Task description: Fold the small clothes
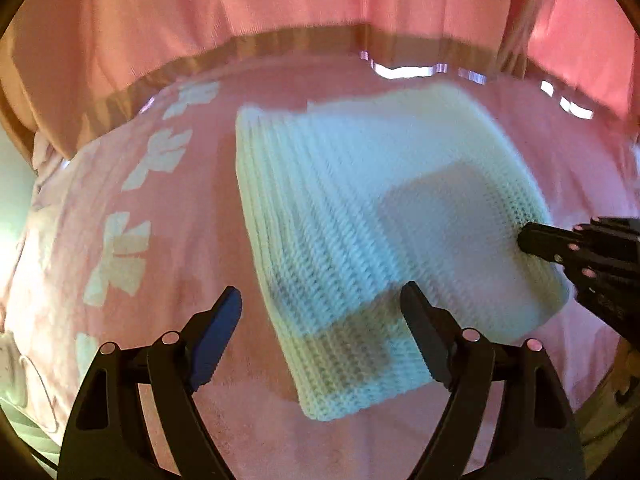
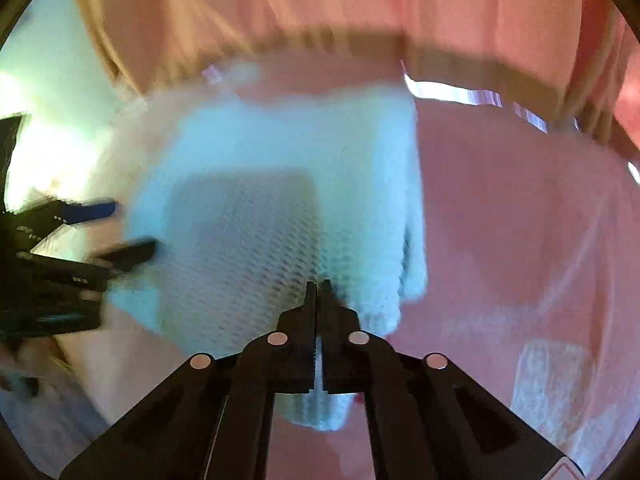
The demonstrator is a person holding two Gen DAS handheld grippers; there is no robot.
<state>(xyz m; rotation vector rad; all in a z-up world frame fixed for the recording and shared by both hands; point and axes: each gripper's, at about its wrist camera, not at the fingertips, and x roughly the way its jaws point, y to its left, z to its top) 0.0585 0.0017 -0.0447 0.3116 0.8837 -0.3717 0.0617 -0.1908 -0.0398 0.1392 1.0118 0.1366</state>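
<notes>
**Right jaws pinched on the knit's edge, left jaws spread over its near corner**

My right gripper (image 2: 318, 286) has its jaws pressed together, and in its own view a strip of pale fabric shows between the pads, so I read it as pinching the near edge of the white ribbed knitted garment (image 1: 372, 216). From the left wrist view the same gripper comes in from the right and its tip meets the knit's right-hand edge.

My left gripper (image 1: 322, 300) has its jaws spread wide with nothing clamped. The knit's near corner lies in the gap: the right finger sits over the fabric, the left finger over bare cloth just beside the garment's left edge. I cannot tell whether either pad touches the knit.

The garment lies flat on the pink fleece blanket with white bow prints (image 1: 168, 240), roughly central. Its long axis runs from the near corner between my left jaws away and up toward the far edge of the bed; the ribs follow that line. A doubled band shows at the near end.

My judgement: the next move turns on the left jaws closing on that near corner, level with the right's hold, so both hands can carry the near edge away along the long axis. If the left finger stays off the fabric, it may nip blanket instead.
</notes>
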